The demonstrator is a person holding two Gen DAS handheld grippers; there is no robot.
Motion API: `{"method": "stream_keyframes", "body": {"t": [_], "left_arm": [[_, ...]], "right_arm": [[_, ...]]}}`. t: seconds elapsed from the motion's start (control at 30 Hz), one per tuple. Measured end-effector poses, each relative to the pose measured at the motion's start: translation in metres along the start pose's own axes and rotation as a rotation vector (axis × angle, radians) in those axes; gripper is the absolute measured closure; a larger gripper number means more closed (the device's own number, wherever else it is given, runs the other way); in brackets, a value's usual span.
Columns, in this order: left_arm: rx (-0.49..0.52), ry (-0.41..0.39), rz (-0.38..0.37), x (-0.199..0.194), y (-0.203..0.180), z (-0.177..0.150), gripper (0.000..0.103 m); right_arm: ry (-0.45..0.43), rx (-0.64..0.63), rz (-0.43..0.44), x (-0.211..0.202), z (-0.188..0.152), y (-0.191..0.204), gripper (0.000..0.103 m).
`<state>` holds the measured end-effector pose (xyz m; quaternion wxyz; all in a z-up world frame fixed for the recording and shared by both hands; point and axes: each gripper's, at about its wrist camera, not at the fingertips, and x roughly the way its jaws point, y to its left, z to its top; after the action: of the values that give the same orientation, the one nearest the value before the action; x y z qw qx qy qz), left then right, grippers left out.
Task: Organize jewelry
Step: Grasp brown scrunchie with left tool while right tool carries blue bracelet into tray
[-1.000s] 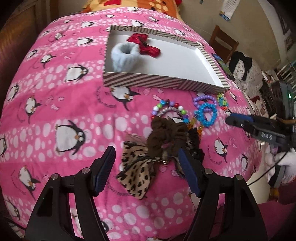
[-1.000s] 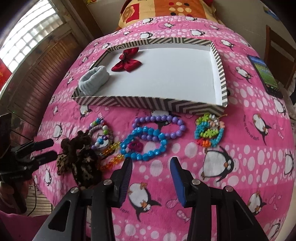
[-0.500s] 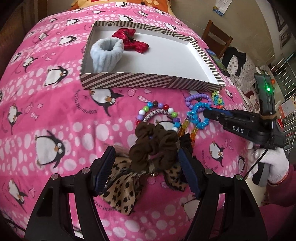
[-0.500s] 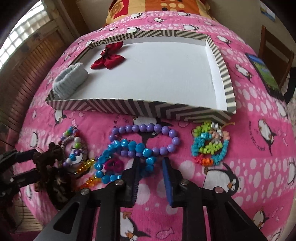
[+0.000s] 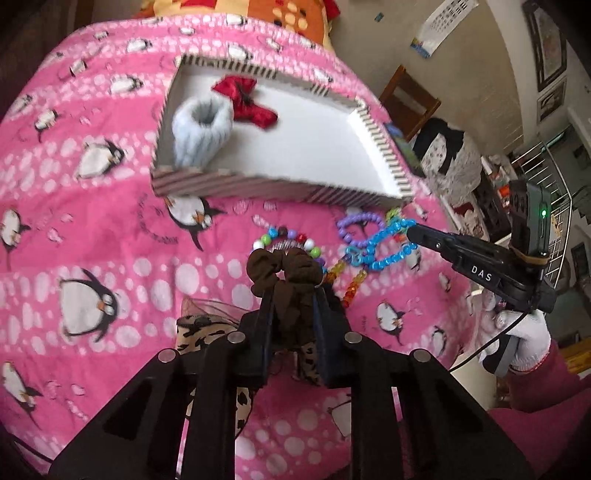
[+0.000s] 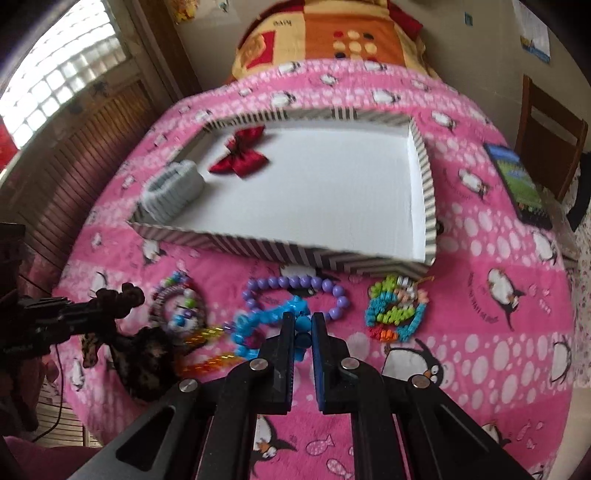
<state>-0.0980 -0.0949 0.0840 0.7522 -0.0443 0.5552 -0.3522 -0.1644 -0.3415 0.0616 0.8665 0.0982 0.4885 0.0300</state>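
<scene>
My left gripper (image 5: 293, 295) is shut on a brown scrunchie (image 5: 284, 267) and holds it above the pink penguin blanket. My right gripper (image 6: 303, 321) is shut on a blue bead bracelet (image 6: 258, 328), lifted a little; it also shows in the left wrist view (image 5: 384, 245). A striped box (image 6: 428, 192) with a white floor holds a red bow (image 6: 240, 158) and a pale blue scrunchie (image 6: 173, 192). A purple bead bracelet (image 6: 295, 286), a multicolour bead bracelet (image 6: 177, 302), an orange bead strand (image 6: 203, 334), a green-blue woven bracelet (image 6: 395, 314) and a leopard bow (image 5: 199, 332) lie on the blanket.
A dark tablet (image 6: 517, 184) lies at the bed's right edge beside a wooden chair (image 6: 546, 129). An orange pillow (image 6: 332, 33) is behind the box. A wooden shutter wall (image 6: 74, 147) is on the left.
My left gripper closed on the brown scrunchie and lifted it. My right gripper closed on the blue bead bracelet and raised it.
</scene>
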Motion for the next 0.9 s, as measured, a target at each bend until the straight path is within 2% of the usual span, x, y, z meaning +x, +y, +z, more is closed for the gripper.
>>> {"method": "stream_keyframes", "body": {"t": [0.13,0.2,0.23,0.3,0.4,0.63,0.9], "left_arm": [[0.003,-0.052,-0.053,-0.031,-0.005,0.011,0.086],[0.013,-0.106,-0.088,-0.049,-0.009,0.017,0.086],[0.023,-0.122,-0.079,-0.053,-0.011,0.019,0.086],[0.053,-0.143,-0.015,-0.058,-0.017,0.025,0.086],[0.088,-0.161,0.016,-0.062,-0.022,0.031,0.086],[0.095,-0.19,0.03,-0.051,-0.026,0.053,0.086],[0.081,-0.192,0.071,-0.01,-0.033,0.097,0.086]], "right_arm": [[-0.042,-0.012,0.024,-0.024,0.005,0.004,0.095],[-0.058,-0.02,0.029,-0.032,0.011,0.007,0.095],[-0.068,-0.023,0.034,-0.036,0.013,0.009,0.095],[-0.083,-0.027,0.04,-0.041,0.016,0.011,0.095],[-0.099,-0.023,0.063,-0.047,0.022,0.012,0.095],[-0.138,-0.02,0.114,-0.056,0.043,0.015,0.095],[-0.152,-0.082,0.09,-0.036,0.096,0.018,0.095]]}}
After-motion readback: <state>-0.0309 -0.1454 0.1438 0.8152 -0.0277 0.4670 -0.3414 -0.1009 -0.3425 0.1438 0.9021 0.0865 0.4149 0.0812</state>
